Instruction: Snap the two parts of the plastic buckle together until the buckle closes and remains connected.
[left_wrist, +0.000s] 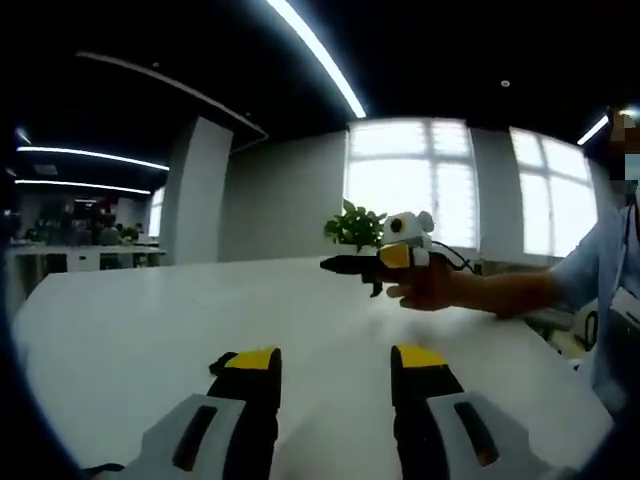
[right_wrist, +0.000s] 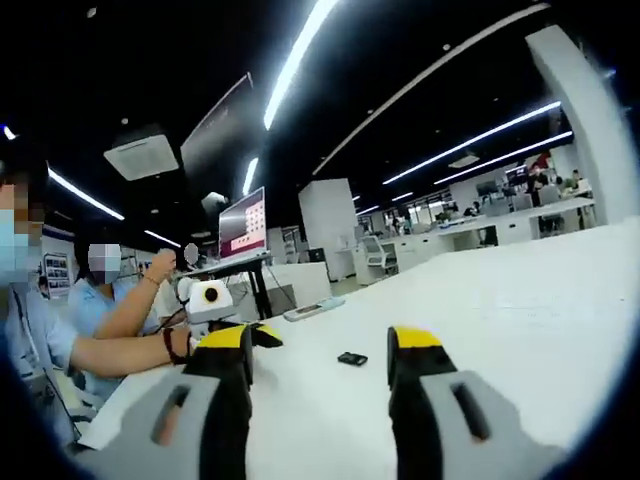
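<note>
Both grippers' jaws gape, holding nothing, over the white table (left_wrist: 130, 320).
Small dark buckle piece (right_wrist: 351, 359) lies mid-frame between right gripper (right_wrist: 320, 365) jaws; left gripper (left_wrist: 335, 372) at lower frame.

No readable text

On the wall screen (right_wrist: 242, 224) in the right gripper view a pale pattern is shown, but it is too blurred for any words, numbers or brands to be read.
</note>
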